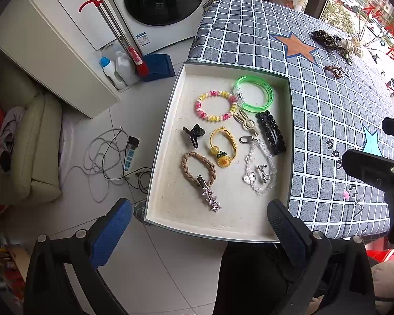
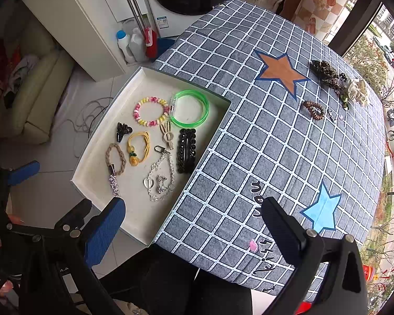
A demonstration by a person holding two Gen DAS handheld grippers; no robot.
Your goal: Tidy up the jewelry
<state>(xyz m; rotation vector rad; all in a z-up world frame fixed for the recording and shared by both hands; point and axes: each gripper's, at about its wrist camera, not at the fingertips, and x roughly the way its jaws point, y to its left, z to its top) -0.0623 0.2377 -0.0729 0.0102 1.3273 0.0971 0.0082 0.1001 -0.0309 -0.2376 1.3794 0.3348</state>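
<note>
Left wrist view: left tool (image 1: 199, 223), fingers spread wide apart, nothing between them, poised over the near edge of a shallow white tray (image 1: 168, 120). Right tool (image 2: 194, 223), fingers likewise wide apart and empty, above the near part of the checked tablecloth (image 2: 249, 131) covering the worktop.

Tray contents, near to far:
- braided tan hair tie (image 1: 198, 168) with a silver star clip (image 1: 210, 197) lying across its near end
- clear bead chain (image 1: 260, 168) with heart charm
- yellow cord bracelet (image 1: 223, 145) with sunflower charm
- small black claw clip (image 1: 193, 134)
- black beaded snap clip (image 1: 270, 132)
- beige rabbit clip (image 1: 245, 122)
- pink-and-yellow bead bracelet (image 1: 216, 106)
- green translucent bangle (image 1: 253, 93), touching the bead bracelet

Loose on the cloth, outside the tray:
- small pink piece (image 2: 253, 245), near edge, between the right tool's fingers in view
- brown coiled hair tie (image 2: 314, 110), far side
- leopard-print scrunchie (image 2: 325, 74)
- cream bow clip (image 2: 357, 90), just beside the scrunchie
</note>
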